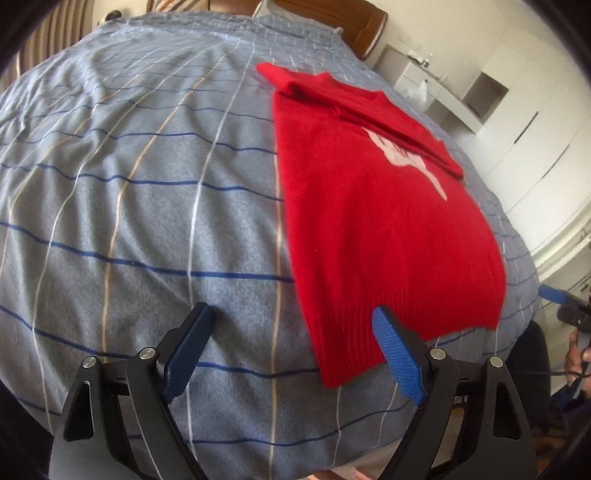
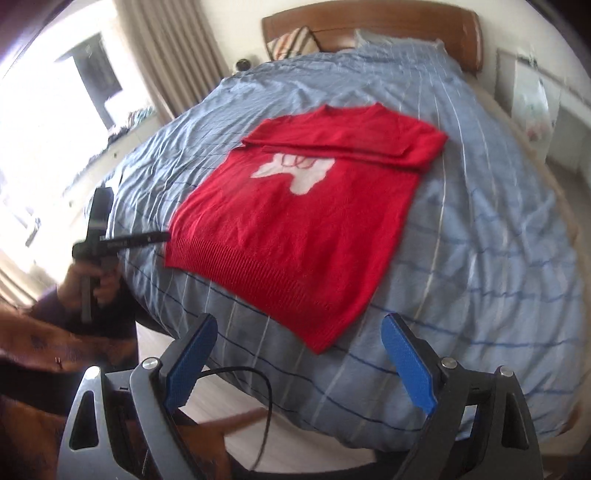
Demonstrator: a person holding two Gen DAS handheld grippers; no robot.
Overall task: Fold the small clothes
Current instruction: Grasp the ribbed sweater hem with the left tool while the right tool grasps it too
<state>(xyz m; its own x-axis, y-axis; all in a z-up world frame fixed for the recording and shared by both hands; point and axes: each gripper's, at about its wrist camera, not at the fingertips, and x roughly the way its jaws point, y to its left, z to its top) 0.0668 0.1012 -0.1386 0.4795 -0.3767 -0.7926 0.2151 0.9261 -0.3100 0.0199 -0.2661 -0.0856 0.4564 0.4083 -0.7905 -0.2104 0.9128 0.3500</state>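
Observation:
A small red knit sweater (image 1: 384,221) with a white motif lies flat on the blue striped bed cover, its sleeves folded across the chest. It also shows in the right wrist view (image 2: 295,229). My left gripper (image 1: 293,314) is open and empty, just above the bed at the sweater's ribbed hem corner, its right finger (image 1: 397,350) over the hem. My right gripper (image 2: 299,326) is open and empty, hovering near the hem's other corner. The left gripper also shows in the right wrist view (image 2: 110,240), at the hem's left side.
The bed cover (image 1: 147,206) fills most of both views. A wooden headboard (image 2: 369,22) and pillows stand at the far end. White cabinets (image 1: 517,122) are on the right, curtains and a window (image 2: 55,92) on the left. A black cable (image 2: 266,406) hangs below the bed edge.

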